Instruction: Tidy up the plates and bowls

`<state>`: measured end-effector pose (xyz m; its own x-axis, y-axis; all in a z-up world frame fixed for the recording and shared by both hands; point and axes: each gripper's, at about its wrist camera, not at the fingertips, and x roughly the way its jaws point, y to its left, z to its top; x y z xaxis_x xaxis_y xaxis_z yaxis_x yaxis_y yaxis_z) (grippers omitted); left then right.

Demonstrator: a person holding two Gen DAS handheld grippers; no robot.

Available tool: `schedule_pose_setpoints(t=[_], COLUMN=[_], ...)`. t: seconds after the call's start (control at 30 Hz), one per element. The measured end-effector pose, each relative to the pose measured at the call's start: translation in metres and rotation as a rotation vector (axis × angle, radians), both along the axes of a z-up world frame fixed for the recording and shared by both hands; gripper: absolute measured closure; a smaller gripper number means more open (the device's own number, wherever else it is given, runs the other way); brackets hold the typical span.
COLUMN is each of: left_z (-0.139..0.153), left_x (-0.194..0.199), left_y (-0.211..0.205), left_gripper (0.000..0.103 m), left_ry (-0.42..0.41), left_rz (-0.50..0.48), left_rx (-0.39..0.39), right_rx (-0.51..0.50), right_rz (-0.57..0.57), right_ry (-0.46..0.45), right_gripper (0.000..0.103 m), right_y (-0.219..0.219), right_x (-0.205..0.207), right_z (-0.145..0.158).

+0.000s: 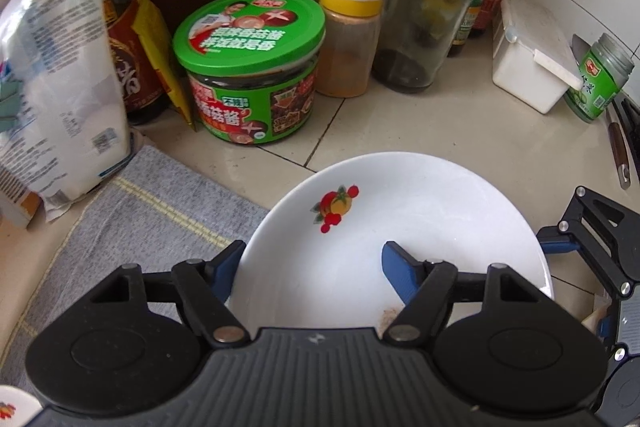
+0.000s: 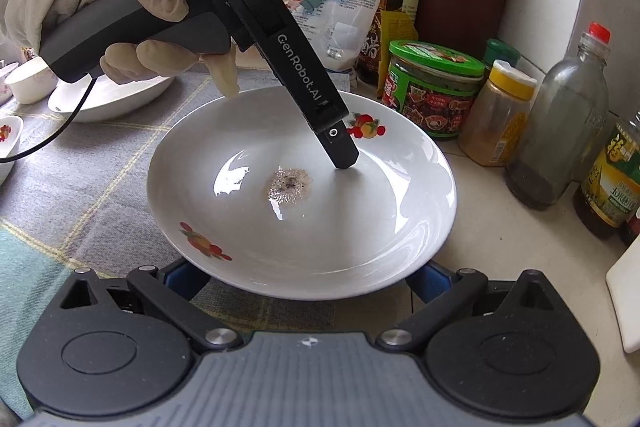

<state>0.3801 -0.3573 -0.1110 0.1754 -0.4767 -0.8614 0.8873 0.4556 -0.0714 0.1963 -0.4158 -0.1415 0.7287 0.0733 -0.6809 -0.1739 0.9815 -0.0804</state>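
Observation:
A white plate with fruit prints (image 1: 400, 219) (image 2: 304, 211) lies partly on a grey cloth (image 1: 132, 211) and partly on the tiled counter. It has a small brown stain (image 2: 289, 185) in its middle. My left gripper (image 1: 312, 267) is open astride the plate's rim, one blue finger (image 1: 400, 273) inside the plate, the other (image 1: 226, 267) outside. In the right wrist view one left finger (image 2: 340, 147) rests in the plate. My right gripper (image 2: 308, 279) is open, with its fingers under the plate's near rim and mostly hidden.
More white dishes (image 2: 108, 99) and small bowls (image 2: 28, 83) sit on the cloth at the left. Jars and bottles crowd the back: a green-lidded jar (image 1: 248, 67), a yellow-capped spice jar (image 1: 348, 35), a glass bottle (image 1: 424, 15), a white box (image 1: 532, 67), a bag (image 1: 52, 87).

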Motion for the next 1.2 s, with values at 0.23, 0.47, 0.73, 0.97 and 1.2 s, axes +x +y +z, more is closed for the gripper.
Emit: schedule_pose_setpoints(t=[0.23,0.47,0.73,0.97,1.2], left_z=[0.012,0.016,0.009,0.000,-0.006], left_x=[-0.009,-0.020,-0.026,-0.022,-0.022], left_y=[0.025,0.048,0.072,0.086,0.092], left_gripper=[0.030,0.030,0.030,0.030,0.030], left_ry=[-0.005,0.003,0.025,0.015,0.032], left_rz=[0.049,0.105,0.159,0.191,0.197], left_rx=[-0.010,-0.012,-0.006,0.000,0.002], right_rx=[0.002,0.008,0.009,0.019,0.017], right_rz=[0.043,0.088,0.141,0.159,0.169], right_ry=[-0.016,-0.022,-0.001,0.012,0.032], right_gripper=[0.000,0.000,0.000,0.000,0.000], right_y=[0.011,0.023,0.037,0.047,0.052], right_x=[-0.003,-0.006,-0.007,-0.001,0.000], right_z=[0.009,0.015,0.009,0.000,-0.004])
